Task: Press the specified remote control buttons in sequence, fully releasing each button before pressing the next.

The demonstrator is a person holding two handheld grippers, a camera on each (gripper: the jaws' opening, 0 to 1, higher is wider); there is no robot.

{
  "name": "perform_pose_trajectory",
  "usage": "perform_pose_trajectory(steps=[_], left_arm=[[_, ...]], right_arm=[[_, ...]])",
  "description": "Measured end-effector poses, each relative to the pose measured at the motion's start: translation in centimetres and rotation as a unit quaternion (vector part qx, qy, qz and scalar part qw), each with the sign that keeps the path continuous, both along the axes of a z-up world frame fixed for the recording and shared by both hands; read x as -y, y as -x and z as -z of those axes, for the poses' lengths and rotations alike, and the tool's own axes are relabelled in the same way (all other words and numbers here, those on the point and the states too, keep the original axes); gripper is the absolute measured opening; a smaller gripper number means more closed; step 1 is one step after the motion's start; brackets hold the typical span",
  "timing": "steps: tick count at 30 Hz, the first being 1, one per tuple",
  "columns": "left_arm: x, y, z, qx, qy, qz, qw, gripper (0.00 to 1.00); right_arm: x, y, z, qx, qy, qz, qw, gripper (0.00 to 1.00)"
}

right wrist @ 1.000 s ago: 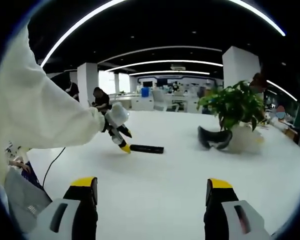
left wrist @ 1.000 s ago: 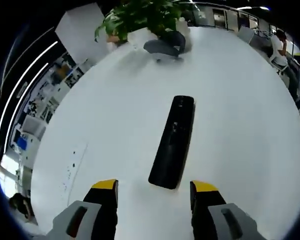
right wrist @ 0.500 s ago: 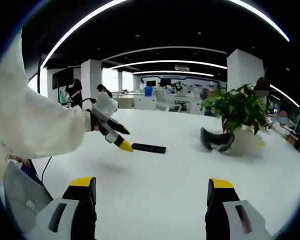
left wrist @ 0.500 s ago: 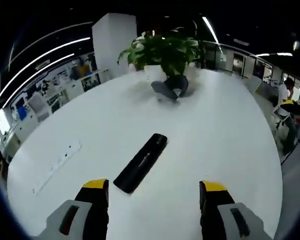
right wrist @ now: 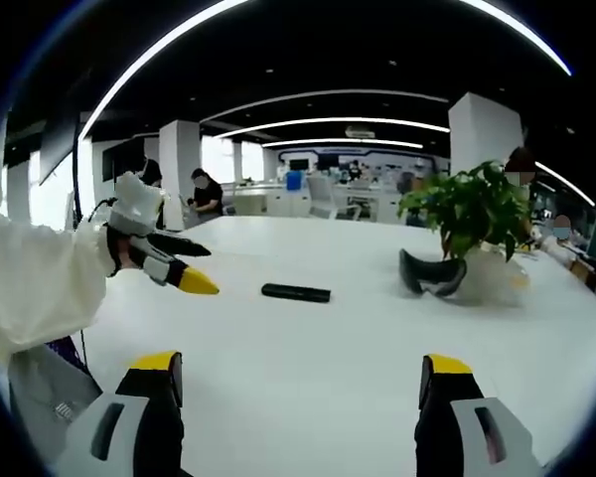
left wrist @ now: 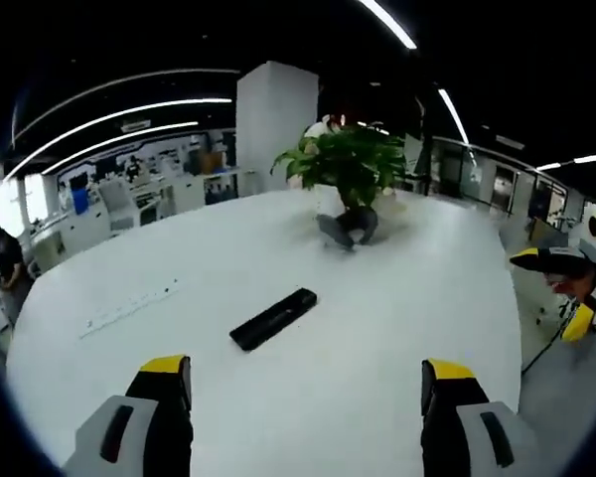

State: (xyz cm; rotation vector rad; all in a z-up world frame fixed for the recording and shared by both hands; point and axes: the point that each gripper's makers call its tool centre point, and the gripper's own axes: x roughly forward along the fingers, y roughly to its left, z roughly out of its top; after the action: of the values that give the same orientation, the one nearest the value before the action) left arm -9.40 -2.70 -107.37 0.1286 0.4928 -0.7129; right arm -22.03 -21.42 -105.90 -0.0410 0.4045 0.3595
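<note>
Lifted up and back from the slim black remote control (left wrist: 273, 319), left gripper (left wrist: 305, 376) with yellow-tipped jaws spread wide, nothing between them. Remote flat on round white table (left wrist: 377, 328), apart from both grippers. Right gripper (right wrist: 296, 366) likewise parted and empty. Leafy green plant (right wrist: 469, 207) in white pot (right wrist: 490, 274), beside dark headset (right wrist: 425, 273).

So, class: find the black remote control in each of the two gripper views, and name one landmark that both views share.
Left gripper view: the remote control lies left of centre on the white table, beyond the open jaws.
Right gripper view: the remote control lies just left of centre, right of the left gripper.
Shared landmark: the potted plant farther back on the table.
</note>
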Motion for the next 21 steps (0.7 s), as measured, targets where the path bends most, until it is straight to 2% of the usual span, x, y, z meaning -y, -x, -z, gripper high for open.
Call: perform_pose_trajectory(steps=[2, 6, 7, 8, 9, 12, 16, 21], left_arm=[[-0.6, 0.9, -0.6, 0.000, 0.012, -0.022, 0.9997, 1.00], [-2.0, 2.9, -1.0, 0.025, -0.014, -0.043, 0.9987, 1.00], [-2.1, 3.4, -0.9, 0.024, -0.017, -0.049, 0.9984, 1.00], [-2.5, 4.1, -0.8, 0.013, -0.016, -0.072, 0.9972, 0.99], [-2.3, 4.7, -0.8, 0.010, -0.012, -0.070, 0.9974, 0.98], [-2.2, 6.3, -1.1, 0.027, -0.002, -0.081, 0.9963, 1.00], [-3.3, 8.5, 0.4, 0.015, -0.030, -0.099, 0.9945, 1.00], [-4.4, 10.6, 0.2, 0.029, -0.045, -0.113, 0.9922, 1.00]], right_arm=[[0.0, 0.0, -0.1, 0.002, -0.004, 0.001, 1.0000, 0.99], [-0.1, 0.1, -0.1, 0.002, -0.004, -0.001, 1.0000, 0.99], [-0.1, 0.1, -0.1, 0.001, -0.003, -0.001, 1.0000, 0.99], [-0.1, 0.1, -0.1, 0.002, -0.002, -0.001, 1.0000, 0.99], [-0.1, 0.1, -0.2, 0.003, -0.003, -0.001, 1.0000, 0.99], [-0.2, 0.2, -0.3, 0.006, -0.005, -0.001, 1.0000, 0.99], [-0.2, 0.2, -0.1, 0.003, -0.002, -0.002, 1.0000, 0.99], [-0.1, 0.2, -0.2, 0.002, -0.008, 0.000, 1.0000, 0.99]])
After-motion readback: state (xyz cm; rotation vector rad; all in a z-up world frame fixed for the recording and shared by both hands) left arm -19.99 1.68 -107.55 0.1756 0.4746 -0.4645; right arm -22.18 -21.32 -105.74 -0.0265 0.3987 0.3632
